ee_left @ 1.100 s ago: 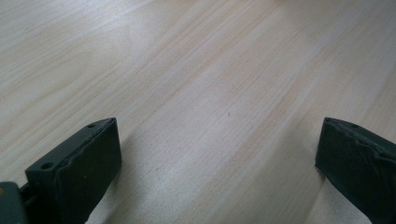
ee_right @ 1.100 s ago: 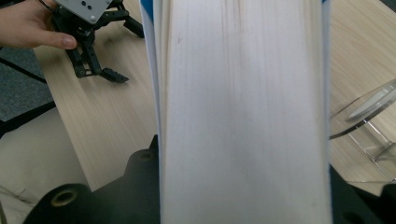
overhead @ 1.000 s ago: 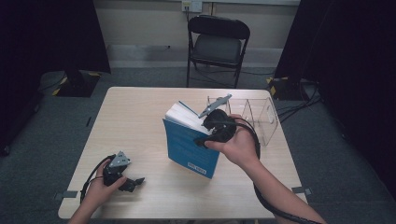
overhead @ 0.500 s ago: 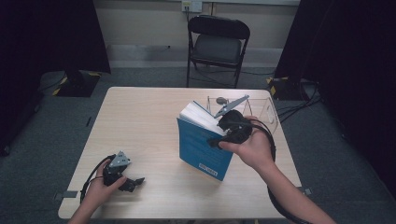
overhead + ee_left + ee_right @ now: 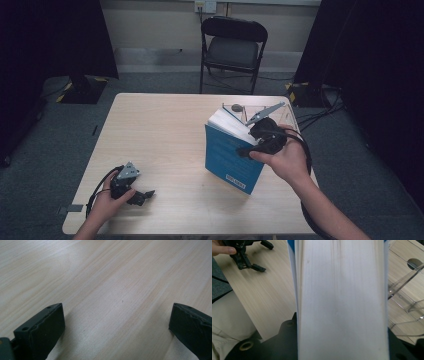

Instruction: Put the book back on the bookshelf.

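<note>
Overhead: pale wood table (image 5: 165, 130), grey carpet (image 5: 60, 130), folding chair (image 5: 232, 47) behind.

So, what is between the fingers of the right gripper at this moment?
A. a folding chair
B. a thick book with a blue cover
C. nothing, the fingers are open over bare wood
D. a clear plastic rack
B. The right gripper clamps the blue book, and in the right gripper view its white page edge stands between the two black fingers.

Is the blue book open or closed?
Closed. The right gripper squeezes the blue book by both covers, and the right gripper view shows its white pages packed tight together.
</note>
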